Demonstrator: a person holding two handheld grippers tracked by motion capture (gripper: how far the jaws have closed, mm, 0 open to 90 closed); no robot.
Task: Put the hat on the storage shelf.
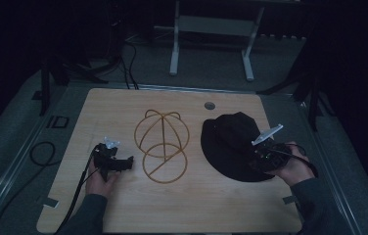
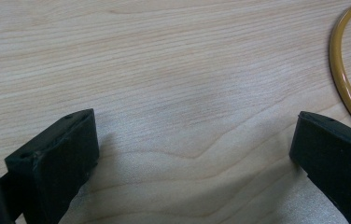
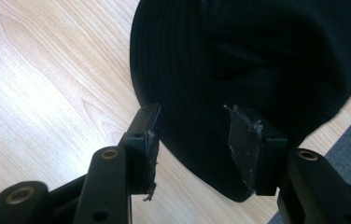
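Black hat (image 3: 257,60) brim sits between your right gripper's (image 3: 197,144) spread jaws; step looks like the grasp; next, pinch; left gripper (image 2: 192,154) rests spread beside the frame (image 1: 162,147).

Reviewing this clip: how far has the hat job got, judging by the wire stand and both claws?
Nothing looks done: the black hat lies flat on the table, apart from the gold wire hat stand. In hand: the right claw straddles the hat's brim, jaws open. The left claw rests open beside the stand. Left, probably: gripping, lifting and placing the hat.
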